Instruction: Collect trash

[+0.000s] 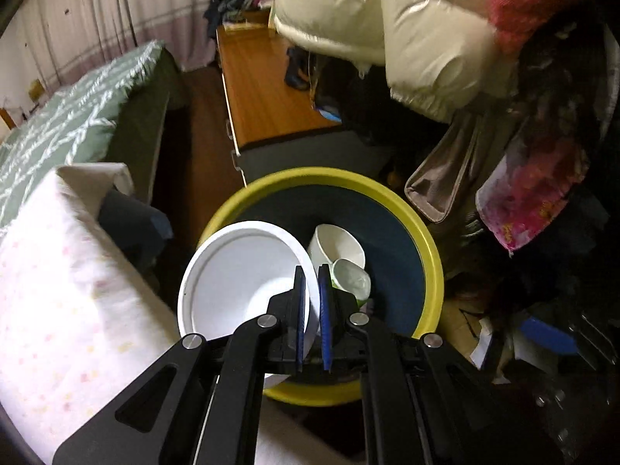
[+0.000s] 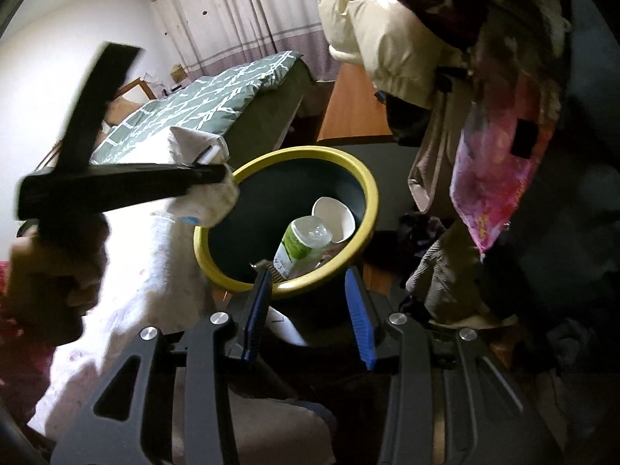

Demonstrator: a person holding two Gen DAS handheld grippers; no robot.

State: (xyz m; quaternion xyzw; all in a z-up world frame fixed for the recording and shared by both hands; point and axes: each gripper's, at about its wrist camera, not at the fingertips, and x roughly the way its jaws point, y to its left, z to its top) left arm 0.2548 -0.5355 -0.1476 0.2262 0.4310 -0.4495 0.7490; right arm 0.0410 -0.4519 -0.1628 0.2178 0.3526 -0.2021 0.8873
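The bed (image 1: 69, 116) runs along the left, a wooden table (image 1: 263, 89) beyond, hanging coats (image 1: 418, 38) crowding the right. Between them stands the yellow-rimmed bin (image 1: 430, 255), mouth upward, with open floor only on its bed side. The left gripper (image 1: 312, 283) has its fingers clamped on a white plate's (image 1: 240, 275) rim, the plate tilted over the bin's near-left edge. Inside, a plastic bottle (image 2: 300, 248) leans, long axis slanting up toward a paper cup (image 2: 335, 217). The right gripper (image 2: 310, 283) hovers with its fingers apart and nothing between them.
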